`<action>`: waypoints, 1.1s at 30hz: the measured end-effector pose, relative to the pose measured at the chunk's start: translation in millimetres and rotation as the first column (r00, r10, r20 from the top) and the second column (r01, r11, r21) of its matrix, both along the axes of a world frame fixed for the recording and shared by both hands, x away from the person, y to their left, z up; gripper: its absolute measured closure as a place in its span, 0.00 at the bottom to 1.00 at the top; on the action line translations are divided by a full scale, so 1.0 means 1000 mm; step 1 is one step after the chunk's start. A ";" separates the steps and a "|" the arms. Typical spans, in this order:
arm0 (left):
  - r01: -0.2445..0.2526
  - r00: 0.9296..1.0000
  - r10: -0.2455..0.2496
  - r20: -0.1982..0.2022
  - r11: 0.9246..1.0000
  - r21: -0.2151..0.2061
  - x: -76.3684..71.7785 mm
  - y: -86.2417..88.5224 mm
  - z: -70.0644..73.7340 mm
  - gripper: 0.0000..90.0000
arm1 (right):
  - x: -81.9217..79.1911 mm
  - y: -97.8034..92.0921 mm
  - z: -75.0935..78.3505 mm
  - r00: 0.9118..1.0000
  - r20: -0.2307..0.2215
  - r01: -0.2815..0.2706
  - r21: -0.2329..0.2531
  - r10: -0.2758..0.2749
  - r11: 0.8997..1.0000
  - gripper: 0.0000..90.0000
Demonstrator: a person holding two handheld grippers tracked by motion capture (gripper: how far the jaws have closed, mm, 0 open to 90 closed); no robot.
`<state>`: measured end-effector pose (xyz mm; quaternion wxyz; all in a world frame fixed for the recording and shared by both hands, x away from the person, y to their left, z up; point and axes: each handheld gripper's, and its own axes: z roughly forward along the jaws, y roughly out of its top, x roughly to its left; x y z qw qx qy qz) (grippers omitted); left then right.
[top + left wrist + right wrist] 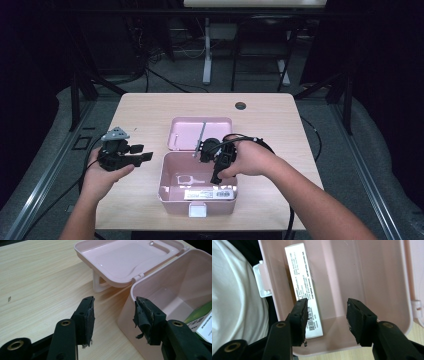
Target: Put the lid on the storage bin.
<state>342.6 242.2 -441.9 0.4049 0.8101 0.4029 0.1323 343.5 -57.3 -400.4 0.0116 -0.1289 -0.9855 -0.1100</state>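
I've got the right gripper (216, 162) over the open pink box (170, 197), jaws released and empty; the white carton (305, 287) lies inside along the near wall. Left gripper (145, 156) also released, beside the box (touching nothing); next I'd judge: drop right, straddle the carton, clench.

A lab-like recording space: black curtains (30, 75), metal framing (75, 100) and floor cables (165, 80) surround a lone wooden table (150, 110)
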 end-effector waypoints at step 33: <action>0.082 0.996 -0.083 -0.033 0.997 -0.012 -0.003 -0.023 -0.006 0.73 | 0.057 -0.055 0.005 0.922 0.084 0.361 0.155 -0.377 0.919 0.69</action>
